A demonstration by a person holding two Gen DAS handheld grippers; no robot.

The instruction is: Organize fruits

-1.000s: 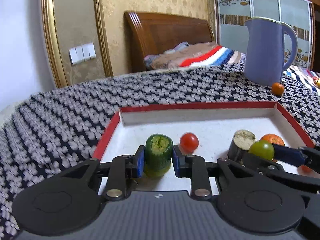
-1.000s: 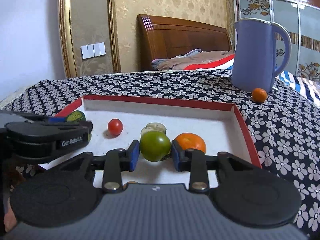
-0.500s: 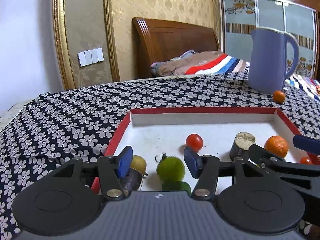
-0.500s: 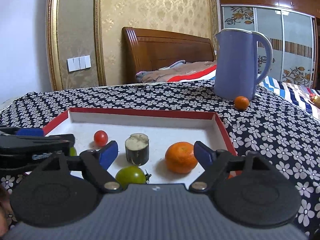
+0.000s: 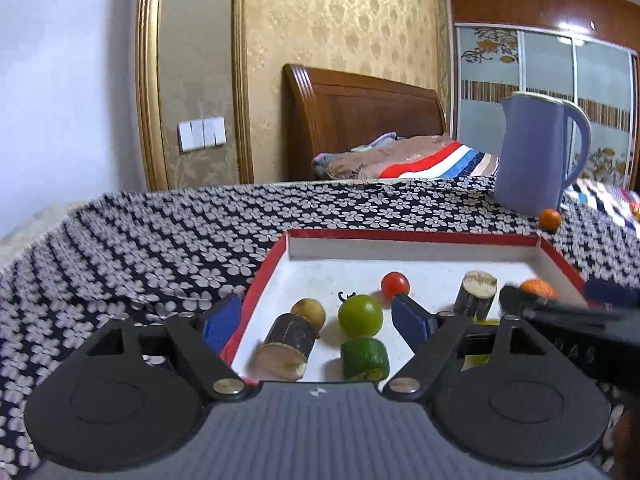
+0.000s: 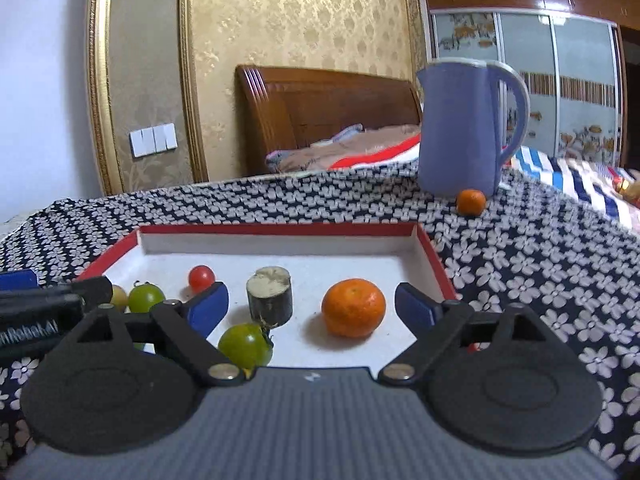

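**Both claws spread wide above the red-rimmed tray of fruit**

The left claw [image 5: 316,318] hangs over the near left corner of the shallow white tray with a red rim [image 5: 412,235], its blue-padded fingers [image 5: 412,322] wide apart and gripping nothing. One finger sits outside the tray's left rim, the other over the tray floor. Between them lie a dark brown cut cane piece with a pale end [image 5: 286,346], a small tan round fruit [image 5: 308,310] touching its far end, a round green tomato with a curled stem [image 5: 360,316], and a short green cucumber chunk [image 5: 365,358] just in front of the tomato. A small red cherry tomato [image 5: 395,284] sits farther in, toward the tray's middle.

The right claw [image 6: 312,306] is also spread wide and empty, over the tray's near right part. Between its fingers stand an upright dark cane stub with a pale top [image 6: 269,296] and a round orange mandarin [image 6: 353,307], apart from each other. A second green tomato [image 6: 245,345] lies near the stub at the tray's near edge.

The tray rests on a surface covered by a black cloth printed with white flowers [image 6: 540,264]. Toward the far right edge stands a tall blue-violet jug with a handle [image 6: 464,128], with a small orange mandarin [image 6: 471,202] beside its base.
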